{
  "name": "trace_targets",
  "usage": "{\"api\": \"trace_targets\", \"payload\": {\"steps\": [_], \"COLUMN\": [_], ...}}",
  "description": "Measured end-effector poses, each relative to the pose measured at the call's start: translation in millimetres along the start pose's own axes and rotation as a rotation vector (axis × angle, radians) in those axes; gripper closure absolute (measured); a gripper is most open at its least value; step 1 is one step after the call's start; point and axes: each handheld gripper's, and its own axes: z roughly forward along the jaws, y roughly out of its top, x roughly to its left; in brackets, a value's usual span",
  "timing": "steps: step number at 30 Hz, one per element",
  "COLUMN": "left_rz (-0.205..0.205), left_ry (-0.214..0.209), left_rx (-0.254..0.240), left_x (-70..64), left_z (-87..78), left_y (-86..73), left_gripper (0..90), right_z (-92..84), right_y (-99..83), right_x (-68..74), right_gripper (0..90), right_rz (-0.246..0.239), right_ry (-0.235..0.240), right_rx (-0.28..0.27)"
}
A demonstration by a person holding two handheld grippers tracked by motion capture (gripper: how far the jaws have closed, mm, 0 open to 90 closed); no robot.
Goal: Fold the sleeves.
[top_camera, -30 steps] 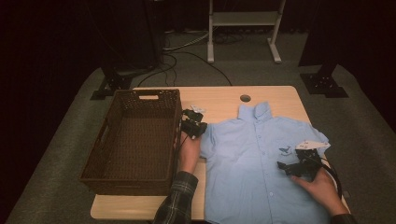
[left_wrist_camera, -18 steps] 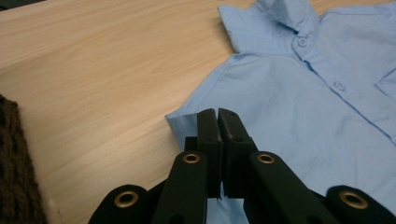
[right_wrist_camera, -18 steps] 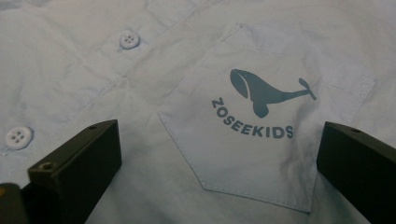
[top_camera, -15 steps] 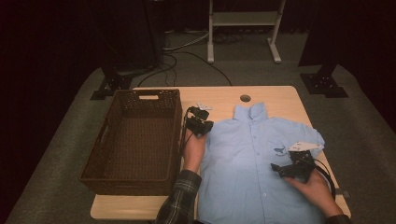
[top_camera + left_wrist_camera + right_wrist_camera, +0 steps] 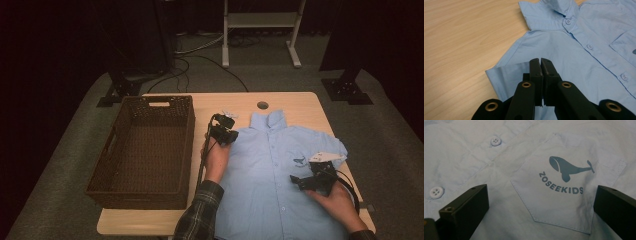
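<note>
A light blue buttoned shirt [image 5: 270, 170] lies face up on the wooden table [image 5: 300, 102], collar toward the far edge. My left gripper [image 5: 222, 134] is at the shirt's left shoulder, shut on the folded-in sleeve edge [image 5: 506, 72], which runs into the closed jaw tips [image 5: 540, 61]. My right gripper [image 5: 302, 182] is over the shirt's right chest. Its jaws stand wide open [image 5: 541, 200] on either side of the chest pocket [image 5: 564, 195], which carries a whale print and lettering.
A dark woven basket [image 5: 187, 145] stands on the left part of the table, close beside the left hand. A round hole [image 5: 262, 105] sits in the tabletop behind the collar. Stands and cables lie on the floor beyond the table.
My left gripper has moved right and farther up the table, carrying the sleeve inward over the shirt. The right gripper has barely shifted.
</note>
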Motion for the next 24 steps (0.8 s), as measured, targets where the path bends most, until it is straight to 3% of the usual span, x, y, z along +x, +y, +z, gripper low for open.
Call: {"api": "trace_targets", "payload": {"steps": [12, 17, 24], "left_rz": [-0.019, -0.004, 0.028], "left_ry": [-0.055, -0.07, -0.079], "left_rx": [0.008, 0.033, 0.01], "left_x": [-2.4, -6.6, -12.1], "left_z": [17.7, 25.0, 25.4], "left_y": [-1.8, -3.0, -1.1], "left_gripper": [88.0, 86.8, 76.1], "right_z": [0.0, 0.0, -0.1], "right_y": [0.0, 0.0, 0.0], "right_x": [0.0, 0.0, 0.0], "right_gripper": [0.0, 0.0, 0.0], "right_rz": [0.0, 0.0, 0.0], "right_ry": [0.0, 0.0, 0.001], "right_rx": [0.0, 0.0, 0.0]}}
